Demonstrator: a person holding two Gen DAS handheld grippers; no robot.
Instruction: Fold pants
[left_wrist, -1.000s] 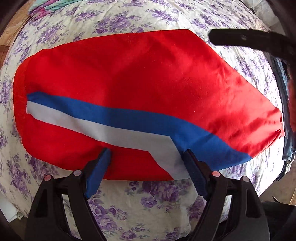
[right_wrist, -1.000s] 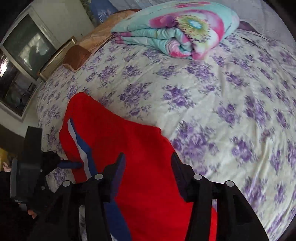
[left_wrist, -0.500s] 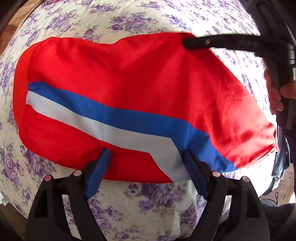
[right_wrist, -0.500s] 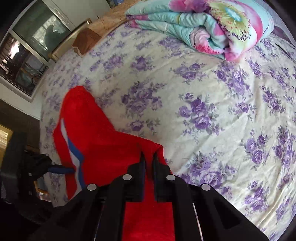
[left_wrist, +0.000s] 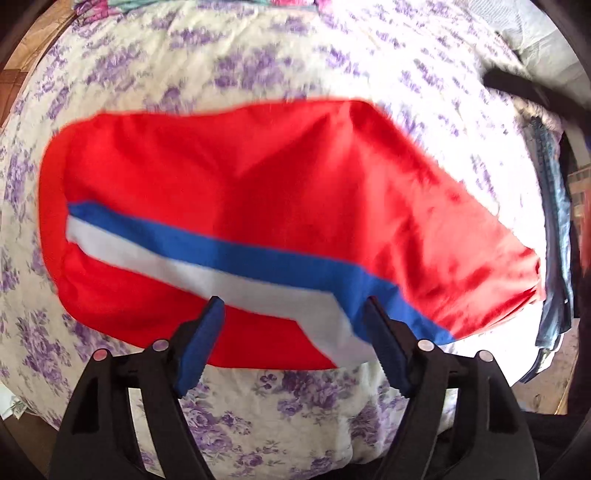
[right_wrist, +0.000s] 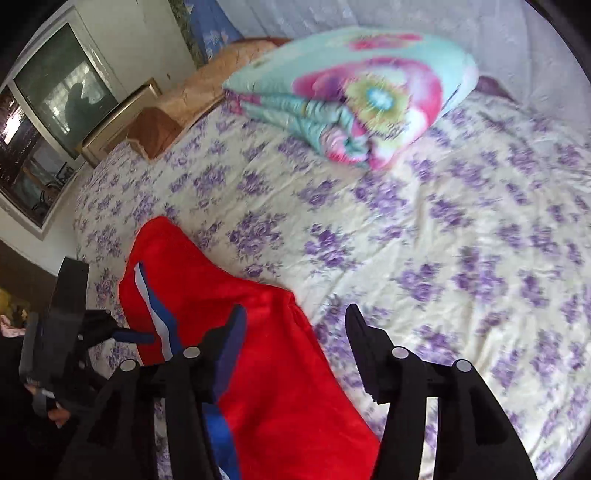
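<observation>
My two grippers, left gripper and right gripper, are black plastic with blue ribbed pads and silver screws.

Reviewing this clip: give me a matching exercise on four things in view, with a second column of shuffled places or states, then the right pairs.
Things
1. pants
2. folded quilt
3. left gripper
4. denim garment

Places or states
A. open, at the near edge of the red cloth, gripping nothing
B. hanging over the bed's right edge in the left wrist view
C. lying flat on the floral bedsheet, red with a blue and white stripe
D. lying at the far end of the bed, turquoise and pink

Pairs: 1-C, 2-D, 3-A, 4-B
</observation>
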